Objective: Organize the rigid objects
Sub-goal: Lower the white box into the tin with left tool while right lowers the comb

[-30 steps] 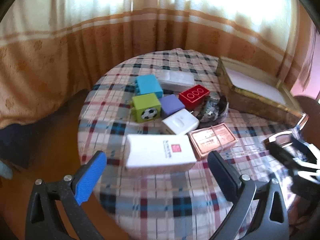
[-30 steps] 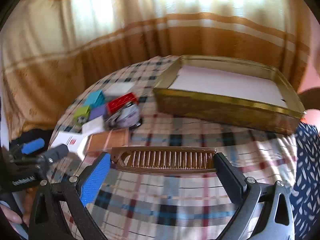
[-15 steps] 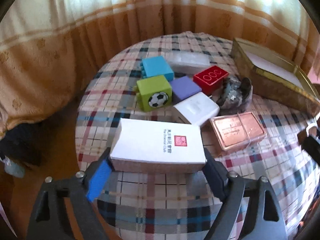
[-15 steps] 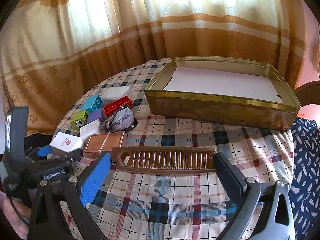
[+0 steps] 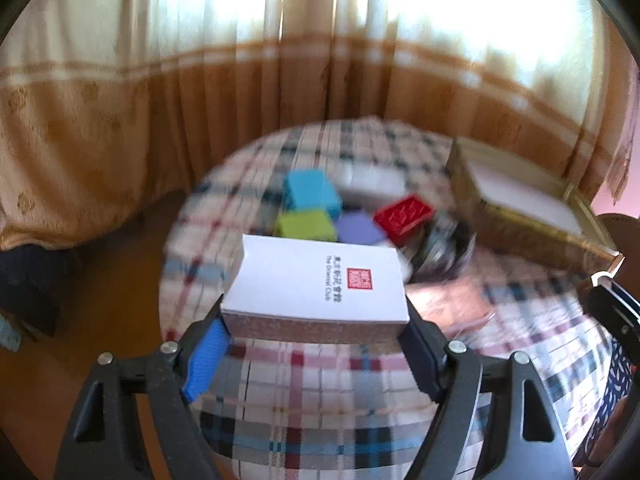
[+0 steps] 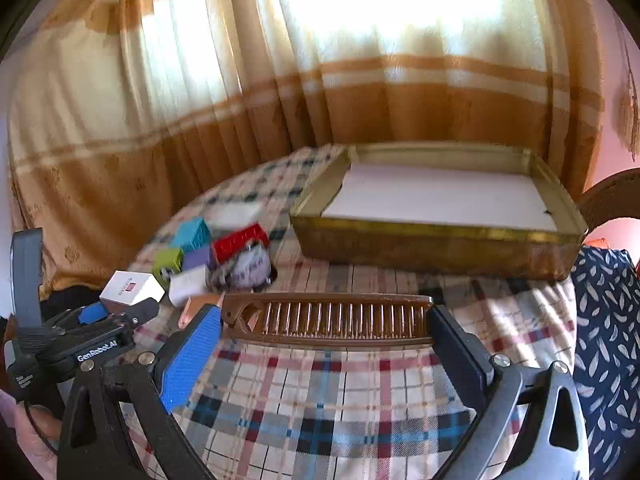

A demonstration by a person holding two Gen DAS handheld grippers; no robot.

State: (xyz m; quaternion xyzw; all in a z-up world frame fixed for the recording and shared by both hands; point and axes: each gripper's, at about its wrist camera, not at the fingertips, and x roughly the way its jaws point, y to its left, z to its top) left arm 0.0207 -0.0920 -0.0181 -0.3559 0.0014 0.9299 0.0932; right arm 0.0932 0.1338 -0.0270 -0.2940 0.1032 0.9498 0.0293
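My left gripper has a white box with a red seal between its pads, held a little above the checked tablecloth; its jaws are still closing and both pads press on the box's ends. In the right wrist view the same white box sits in the left gripper at the lower left. Both pads of my right gripper bear on the ends of a brown comb, held crosswise above the cloth. A gold tin tray with a white lining stands behind the comb.
Behind the white box lie a blue block, a green block, a purple block, a red block, a flat white box, a dark bundle and a copper box. Curtains ring the round table.
My left gripper came forward around the white box, closed on its ends and raised it off the cloth. The right gripper kept the comb and barely moved.
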